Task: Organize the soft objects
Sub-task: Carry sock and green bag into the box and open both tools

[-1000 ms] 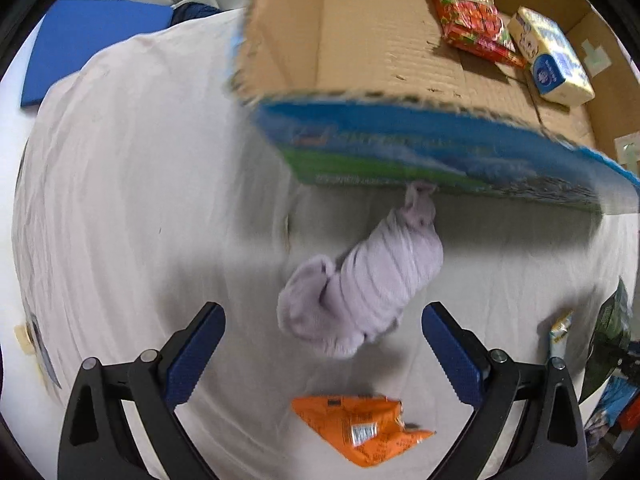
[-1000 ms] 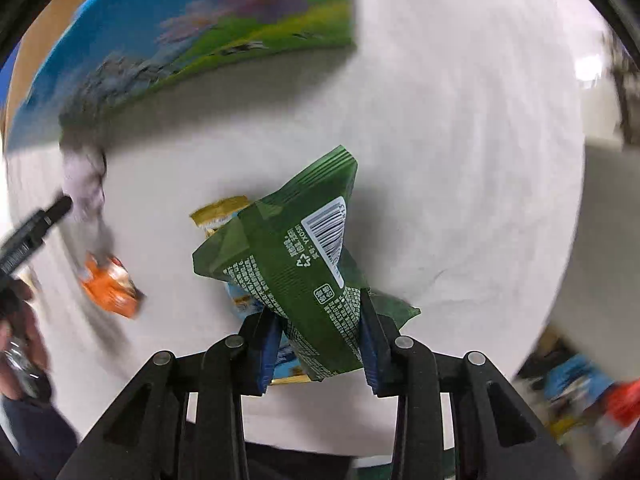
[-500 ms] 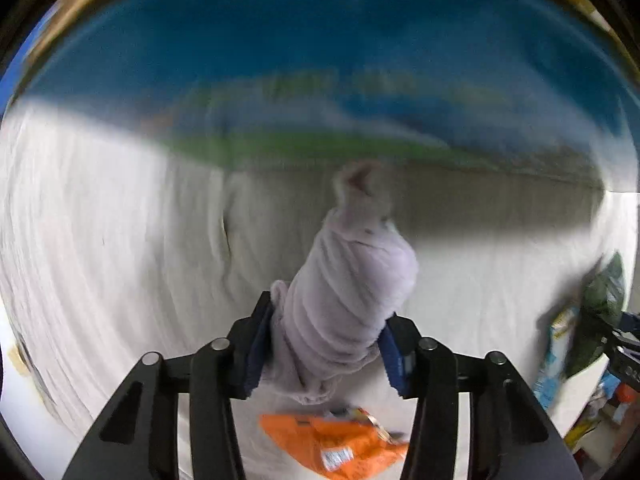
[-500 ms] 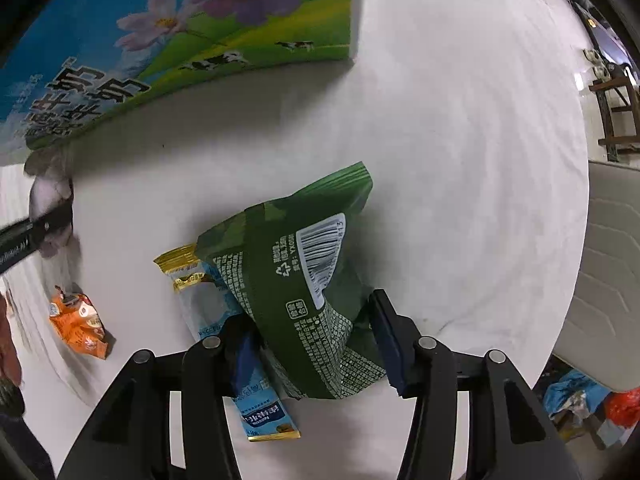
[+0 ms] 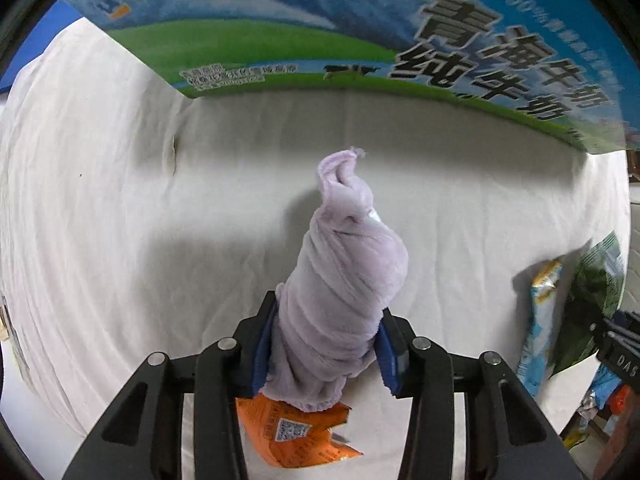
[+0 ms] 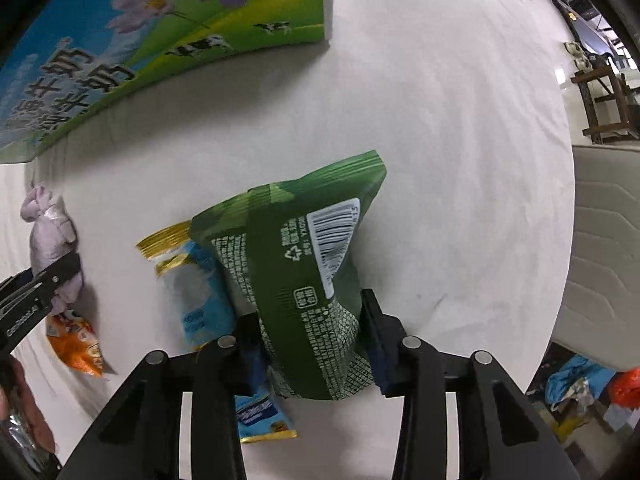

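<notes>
Left wrist: fingers clamp towel.

Two close wrist views, shared tablecloth

Background surfaces and furnishings, both wrist views.
White cloth covers the table; a printed carton wall (blue sky, green meadow, dark lettering) spans twelve o'clock; a padded white chair and wooden stand sit toward three o'clock.
</notes>
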`<move>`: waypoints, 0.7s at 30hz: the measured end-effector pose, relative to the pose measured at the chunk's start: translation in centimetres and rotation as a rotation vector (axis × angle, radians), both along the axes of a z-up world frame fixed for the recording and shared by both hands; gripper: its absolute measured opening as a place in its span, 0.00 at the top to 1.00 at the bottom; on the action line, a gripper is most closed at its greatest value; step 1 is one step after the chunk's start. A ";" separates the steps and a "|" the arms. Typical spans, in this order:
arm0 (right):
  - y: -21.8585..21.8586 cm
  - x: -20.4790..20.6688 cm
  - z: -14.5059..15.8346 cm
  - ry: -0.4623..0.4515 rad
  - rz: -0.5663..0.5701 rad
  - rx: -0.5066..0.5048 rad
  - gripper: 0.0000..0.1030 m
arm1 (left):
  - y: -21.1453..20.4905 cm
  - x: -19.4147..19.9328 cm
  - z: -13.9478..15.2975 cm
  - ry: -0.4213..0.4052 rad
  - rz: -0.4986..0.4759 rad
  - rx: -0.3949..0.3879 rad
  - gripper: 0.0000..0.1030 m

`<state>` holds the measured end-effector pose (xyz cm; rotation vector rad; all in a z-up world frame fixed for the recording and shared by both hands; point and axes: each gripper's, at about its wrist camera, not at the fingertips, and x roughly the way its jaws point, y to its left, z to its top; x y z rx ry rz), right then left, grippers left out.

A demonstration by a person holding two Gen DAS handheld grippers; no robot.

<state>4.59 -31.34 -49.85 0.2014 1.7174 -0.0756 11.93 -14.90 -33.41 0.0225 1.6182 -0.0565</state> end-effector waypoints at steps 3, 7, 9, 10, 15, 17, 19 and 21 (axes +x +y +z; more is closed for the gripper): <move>0.3 -0.9 1.7 -0.017 -0.019 0.019 0.62 | -0.1 -0.9 2.5 -0.041 0.003 -0.007 0.62; 0.3 -1.4 5.1 -0.066 -0.036 0.063 0.62 | -0.1 -2.3 6.3 -0.095 0.016 -0.044 0.62; 0.4 -1.4 7.0 -0.092 -0.040 0.090 0.62 | -0.8 -2.8 8.7 -0.125 0.016 -0.070 0.62; 0.3 -1.2 8.3 -0.104 -0.041 0.100 0.62 | -1.1 -2.9 9.7 -0.135 0.013 -0.079 0.62; -0.1 0.5 14.2 -0.193 -0.044 0.154 0.62 | -0.6 -2.4 14.9 -0.199 0.003 -0.137 0.62; -0.3 1.3 16.2 -0.227 -0.033 0.166 0.62 | -0.1 -1.5 16.9 -0.232 -0.007 -0.148 0.62; -0.1 2.6 18.5 -0.264 -0.025 0.178 0.62 | -0.3 0.2 18.5 -0.259 -0.009 -0.152 0.62; 0.1 3.7 20.1 -0.289 -0.009 0.179 0.62 | -0.8 1.1 19.5 -0.289 -0.008 -0.154 0.62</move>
